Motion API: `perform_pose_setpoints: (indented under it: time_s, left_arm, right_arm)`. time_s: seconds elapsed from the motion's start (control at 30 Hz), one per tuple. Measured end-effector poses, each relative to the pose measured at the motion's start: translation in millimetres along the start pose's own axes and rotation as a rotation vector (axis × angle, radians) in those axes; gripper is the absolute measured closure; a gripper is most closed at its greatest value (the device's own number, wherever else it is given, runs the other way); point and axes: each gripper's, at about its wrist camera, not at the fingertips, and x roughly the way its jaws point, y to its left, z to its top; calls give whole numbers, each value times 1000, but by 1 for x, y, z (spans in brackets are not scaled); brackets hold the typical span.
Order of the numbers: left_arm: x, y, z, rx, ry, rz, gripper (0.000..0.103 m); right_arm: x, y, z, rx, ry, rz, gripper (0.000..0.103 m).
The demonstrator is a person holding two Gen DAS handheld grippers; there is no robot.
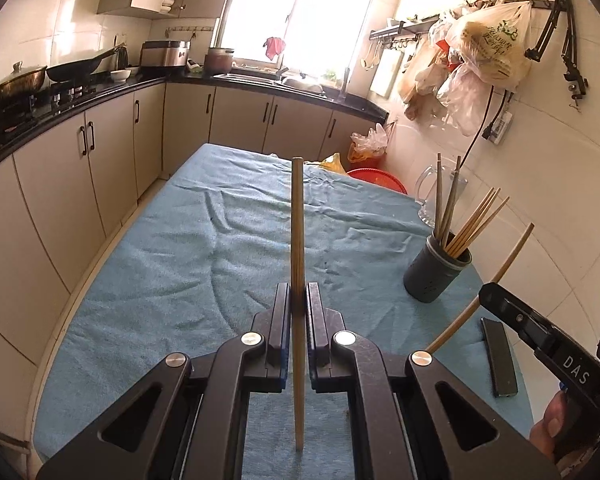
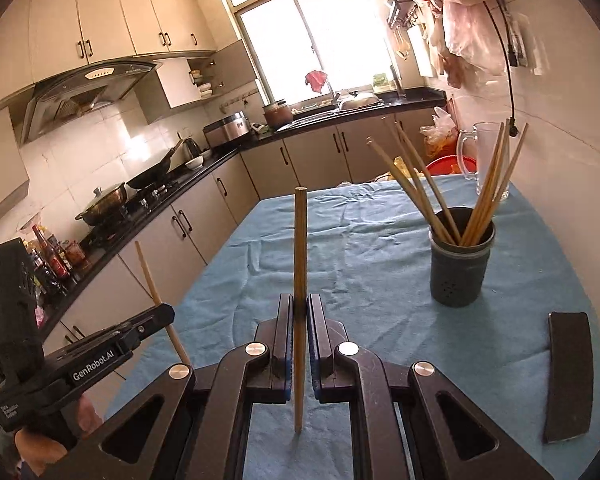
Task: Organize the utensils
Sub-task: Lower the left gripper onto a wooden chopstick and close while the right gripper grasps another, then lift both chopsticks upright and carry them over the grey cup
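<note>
Left wrist view shows my left tool [image 1: 298, 300] pinching one wooden chopstick [image 1: 298, 240] between its two pads; the stick stands nearly upright, with its thin end low over the blue cloth [image 1: 180, 260] of the worktop. Right wrist view shows my right tool [image 2: 299, 308] pressed on a second chopstick [image 2: 299, 248] in the same way.

A dark grey holder cup [image 2: 460, 272] stands on the cloth at the right side, and it holds several chopsticks [image 2: 416, 188] which lean out in two groups. Behind it, a clear glass jug [image 2: 484, 152] stands near the wall; I cannot tell if anything is inside it. A flat black object [image 2: 568, 376] lies on the cloth beside the cup, and I cannot make out what it is.

My own tool bodies hide the near part of the cloth in both views.
</note>
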Motion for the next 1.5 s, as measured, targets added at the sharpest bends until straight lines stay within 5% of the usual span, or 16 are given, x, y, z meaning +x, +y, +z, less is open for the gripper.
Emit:
perform_pose_setpoints:
  time_s: [1.5]
  left_arm:
    - [-16, -23, 7, 47, -32, -3, 96]
  right_arm:
    - [-40, -39, 7, 96, -74, -13, 96]
